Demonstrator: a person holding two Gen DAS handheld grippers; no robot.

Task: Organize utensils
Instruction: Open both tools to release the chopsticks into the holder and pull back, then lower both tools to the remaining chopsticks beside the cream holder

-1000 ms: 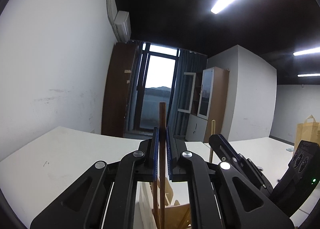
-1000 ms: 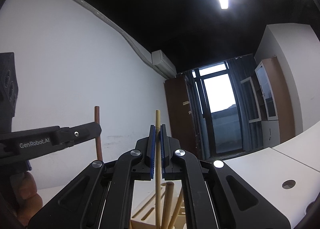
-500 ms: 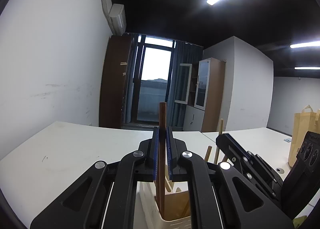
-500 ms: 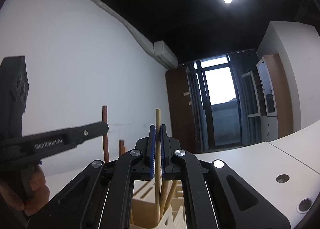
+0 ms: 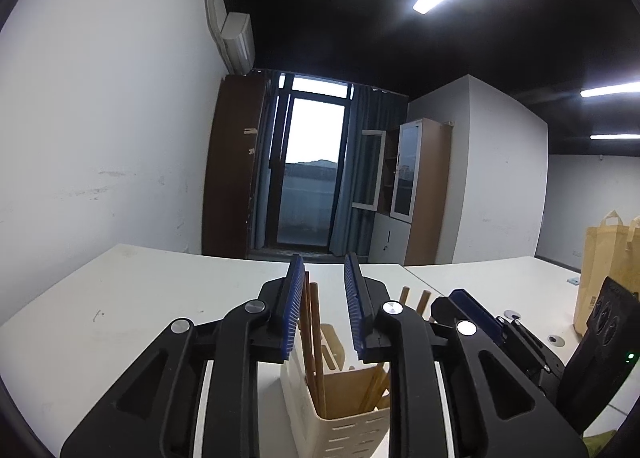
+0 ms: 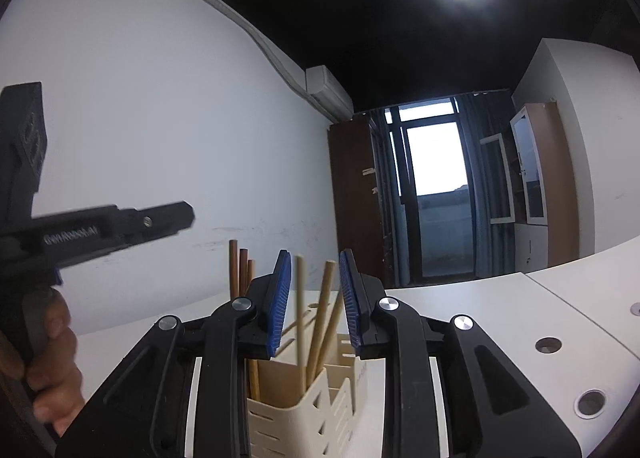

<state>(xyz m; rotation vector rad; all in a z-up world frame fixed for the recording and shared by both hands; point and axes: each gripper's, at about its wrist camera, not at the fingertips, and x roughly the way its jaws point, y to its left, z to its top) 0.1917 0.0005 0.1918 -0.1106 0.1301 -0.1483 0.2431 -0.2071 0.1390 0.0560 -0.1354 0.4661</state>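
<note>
A cream slotted utensil holder (image 5: 352, 414) stands on the white table (image 5: 120, 298); it also shows in the right wrist view (image 6: 304, 410). My left gripper (image 5: 323, 298) is open above it, with dark wooden sticks (image 5: 314, 334) standing in the holder between its jaws, not gripped. My right gripper (image 6: 313, 290) is open above the holder, with pale wooden sticks (image 6: 320, 318) standing loose between its jaws. Darker sticks (image 6: 240, 274) stand at the holder's left side. The right gripper also shows in the left wrist view (image 5: 500, 330), the left gripper in the right wrist view (image 6: 120, 222).
A brown paper bag (image 5: 608, 266) stands at the table's right. Cable holes (image 6: 548, 345) are in the tabletop to the right. A white wall (image 5: 100, 118) runs along the left, with a window door (image 5: 312, 186) and a cabinet (image 5: 416, 190) behind the table.
Both grippers opened and let go of their sticks, which now stand in the holder. Both views have tilted down, so more of the holder shows.
</note>
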